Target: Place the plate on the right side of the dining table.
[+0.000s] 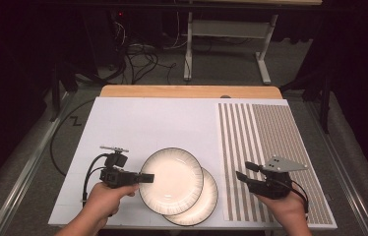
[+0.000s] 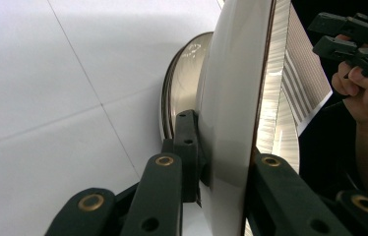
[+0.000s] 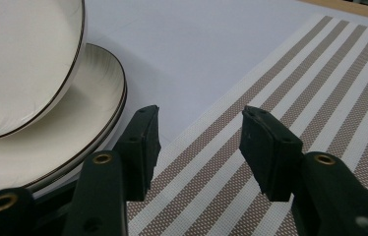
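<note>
Two white plates with dark rims overlap near the table's front edge. The upper plate (image 1: 172, 179) (image 2: 231, 98) (image 3: 19, 64) lies partly over the lower plate (image 1: 206, 201) (image 2: 187, 73) (image 3: 74, 128) and is raised off it. My left gripper (image 1: 145, 178) (image 2: 221, 147) is shut on the upper plate's left rim, one jaw above and one below. My right gripper (image 1: 242, 170) (image 3: 199, 142) stands open over the striped mat (image 1: 270, 147) (image 3: 320, 73), just right of the plates, with nothing between its jaws. The left gripper view also shows it (image 2: 349, 34) beyond the plate.
A white board (image 1: 147, 123) (image 3: 182, 49) covers the left and middle of the wooden table (image 1: 187, 91). Beyond the table are a dark floor, cables (image 1: 138, 54) and a metal stand (image 1: 231, 29).
</note>
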Demonstrator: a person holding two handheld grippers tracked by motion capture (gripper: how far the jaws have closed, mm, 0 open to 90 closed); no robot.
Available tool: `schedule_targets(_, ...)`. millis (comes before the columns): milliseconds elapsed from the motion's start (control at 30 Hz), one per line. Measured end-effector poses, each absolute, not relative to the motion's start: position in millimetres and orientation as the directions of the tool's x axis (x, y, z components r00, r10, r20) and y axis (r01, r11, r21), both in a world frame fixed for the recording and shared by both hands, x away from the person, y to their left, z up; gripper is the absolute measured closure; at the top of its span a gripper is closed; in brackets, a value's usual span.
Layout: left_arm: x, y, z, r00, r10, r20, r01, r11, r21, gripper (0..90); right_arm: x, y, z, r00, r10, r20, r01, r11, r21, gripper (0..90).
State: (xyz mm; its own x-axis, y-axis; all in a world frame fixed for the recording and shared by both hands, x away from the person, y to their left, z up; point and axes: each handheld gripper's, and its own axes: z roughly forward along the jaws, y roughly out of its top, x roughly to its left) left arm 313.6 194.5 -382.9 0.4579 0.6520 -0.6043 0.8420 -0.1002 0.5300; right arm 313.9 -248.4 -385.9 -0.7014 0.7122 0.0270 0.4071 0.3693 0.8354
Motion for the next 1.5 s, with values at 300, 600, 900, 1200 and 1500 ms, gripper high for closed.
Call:
schedule_targets(300,314,200,-384,0.551,0.653,-0.52,0.74,-0.093,0.666,80.5,310,-252,-382,-0.689,0.724,0.016,0.365,0.327,0.872,43.5)
schedule_targets(600,309,198,-386,0.614,0.671,-0.414,0.616,-0.08,0.784,80.4,305,-249,-381,-0.687,0.726,0.013,0.327,0.294,0.898,30.5)
schedule_targets(900,298,195,-390,0.665,0.671,-0.327,0.508,-0.085,0.857,80.4,301,-247,-382,-0.685,0.728,0.009,0.294,0.265,0.918,15.2)
schedule_targets(1200,291,192,-387,0.713,0.66,-0.235,0.424,-0.139,0.895,80.2,299,-241,-386,-0.673,0.74,0.011,0.301,0.26,0.917,0.9)
schedule_targets(1500,288,190,-388,0.712,0.668,-0.216,0.409,-0.144,0.901,80.0,297,-236,-387,-0.67,0.743,0.002,0.302,0.27,0.914,0.9)
